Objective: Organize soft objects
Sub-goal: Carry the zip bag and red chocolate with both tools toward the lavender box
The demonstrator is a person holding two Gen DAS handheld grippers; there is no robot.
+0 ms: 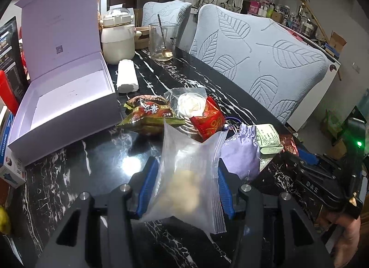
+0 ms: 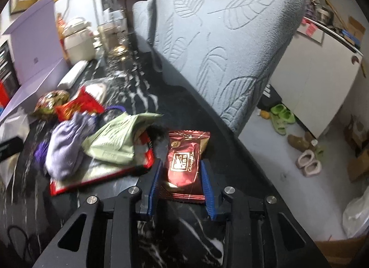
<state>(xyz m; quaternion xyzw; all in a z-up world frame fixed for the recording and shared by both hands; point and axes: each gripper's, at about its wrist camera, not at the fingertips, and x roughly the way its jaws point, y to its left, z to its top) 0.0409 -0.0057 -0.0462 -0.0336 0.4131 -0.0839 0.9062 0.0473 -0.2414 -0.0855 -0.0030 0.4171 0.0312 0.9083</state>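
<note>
My left gripper (image 1: pixel 186 171) is shut on a clear zip bag (image 1: pixel 189 175) with pale contents, held above the black marble table (image 1: pixel 92 164). An open lilac box (image 1: pixel 69 97) stands to its left. Ahead lie a brown-green snack pack (image 1: pixel 147 113), a white soft item in clear wrap (image 1: pixel 191 104), a red packet (image 1: pixel 209 120), a purple pouch (image 1: pixel 242 155) and a green packet (image 1: pixel 267 138). My right gripper (image 2: pixel 182 173) is shut on a dark red chocolate packet (image 2: pixel 184 159) near the table's right edge. The purple pouch (image 2: pixel 66 143) and green packet (image 2: pixel 117 136) lie to its left.
A white roll (image 1: pixel 126 76), a cream kettle (image 1: pixel 117 39) and a glass with a spoon (image 1: pixel 162 41) stand at the back. Two blue leaf-pattern chairs (image 1: pixel 258 60) line the table's right side. Books stand left of the box. Shoes (image 2: pixel 281 115) lie on the floor.
</note>
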